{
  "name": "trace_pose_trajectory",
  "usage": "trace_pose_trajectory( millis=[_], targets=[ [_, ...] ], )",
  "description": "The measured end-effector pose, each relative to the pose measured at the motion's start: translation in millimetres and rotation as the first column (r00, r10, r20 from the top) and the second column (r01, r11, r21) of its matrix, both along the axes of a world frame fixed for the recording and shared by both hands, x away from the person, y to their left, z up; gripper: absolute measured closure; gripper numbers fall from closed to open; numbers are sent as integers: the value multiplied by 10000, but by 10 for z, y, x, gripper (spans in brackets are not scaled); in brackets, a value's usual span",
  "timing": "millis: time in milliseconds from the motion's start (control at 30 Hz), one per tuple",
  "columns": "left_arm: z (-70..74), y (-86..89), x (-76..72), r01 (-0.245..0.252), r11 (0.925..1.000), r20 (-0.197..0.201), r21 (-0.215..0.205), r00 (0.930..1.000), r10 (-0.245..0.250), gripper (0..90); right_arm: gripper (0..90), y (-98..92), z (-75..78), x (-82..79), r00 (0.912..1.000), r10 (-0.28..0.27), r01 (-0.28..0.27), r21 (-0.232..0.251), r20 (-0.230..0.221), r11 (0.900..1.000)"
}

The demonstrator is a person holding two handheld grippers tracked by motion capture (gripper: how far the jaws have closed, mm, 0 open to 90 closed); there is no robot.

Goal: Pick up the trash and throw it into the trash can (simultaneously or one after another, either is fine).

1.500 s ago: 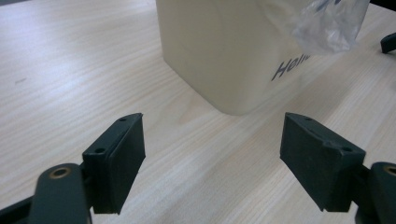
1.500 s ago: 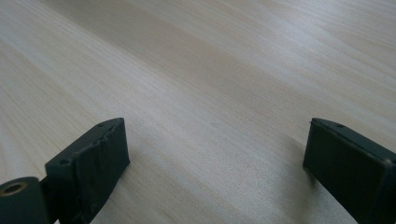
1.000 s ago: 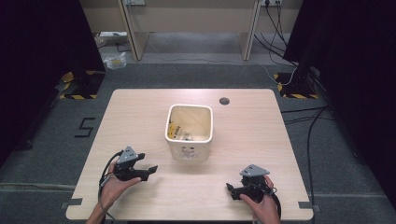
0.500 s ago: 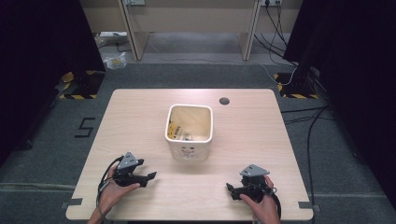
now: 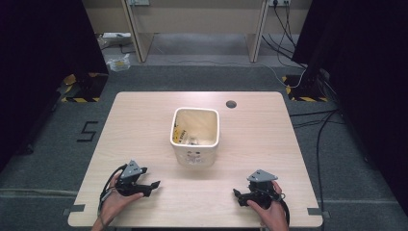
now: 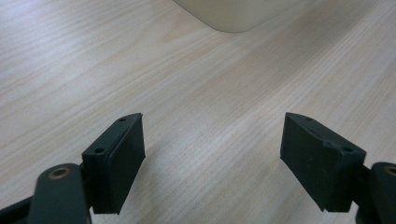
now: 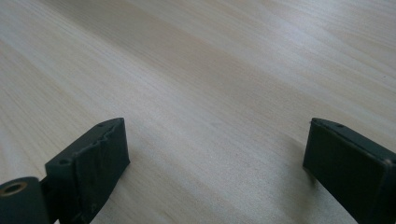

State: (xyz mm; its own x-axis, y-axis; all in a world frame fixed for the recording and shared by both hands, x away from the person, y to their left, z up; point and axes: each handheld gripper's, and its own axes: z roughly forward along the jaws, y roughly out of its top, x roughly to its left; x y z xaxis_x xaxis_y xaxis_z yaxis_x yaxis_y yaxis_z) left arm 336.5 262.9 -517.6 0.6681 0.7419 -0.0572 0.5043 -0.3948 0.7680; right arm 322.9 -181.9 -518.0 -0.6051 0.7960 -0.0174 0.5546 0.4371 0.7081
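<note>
A cream square bin (image 5: 195, 136) stands near the middle of the wooden table (image 5: 144, 120), with small yellow and grey items inside. My left gripper (image 5: 150, 188) rests low at the front left, pointing right toward the bin's base, open and empty. In the left gripper view its jaws are wide apart around my left gripper (image 6: 212, 158), and the bin's bottom corner (image 6: 233, 14) shows at the top. My right gripper (image 5: 236, 195) lies at the front right, pointing left, open with nothing between its jaws; in the right gripper view my right gripper (image 7: 215, 161) is over bare wood.
A round cable hole (image 5: 231, 104) sits in the table near the far edge, right of the bin. Cables (image 5: 308, 120) run over the grey floor to the right. The table's front edge (image 5: 192, 225) is close behind both hands.
My left gripper has drawn back toward the front edge and slightly right, and it sits lower on the table. The right gripper and the bin have stayed put.
</note>
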Motion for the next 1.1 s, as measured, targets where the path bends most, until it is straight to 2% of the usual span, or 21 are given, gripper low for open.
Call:
trace_pose_trajectory(
  millis=[133, 233, 467, 567, 667, 1100],
  targets=[
    [-22, -1, -21, -46, 9999, 27, 92, 10000, 46, 211, 69, 0, 0, 0, 10000, 2, -2, 0, 2, 10000],
    [-50, 2, -38, 22, 9998, -103, 184, 9999, -20, 209, 68, 0, 0, 0, 10000, 6, -6, -1, 2, 10000],
    [-54, -29, -69, -87, 9984, 72, 558, 9999, 83, 194, 69, -1, -1, 1, 10000, 14, -14, -4, 20, 10000],
    [-55, -36, -77, -125, 9982, 144, 583, 9998, 117, 194, 69, -1, -1, 1, 10000, 13, -13, -4, 12, 10000],
    [-59, -28, -63, -126, 9987, 20, 494, 9999, 125, 184, 69, -1, -1, 0, 10000, 9, -9, -4, 8, 10000],
    [-59, -28, -63, -127, 9987, 16, 497, 9999, 126, 182, 68, 0, 0, -1, 10000, -5, 5, 5, -7, 10000]
  ],
)
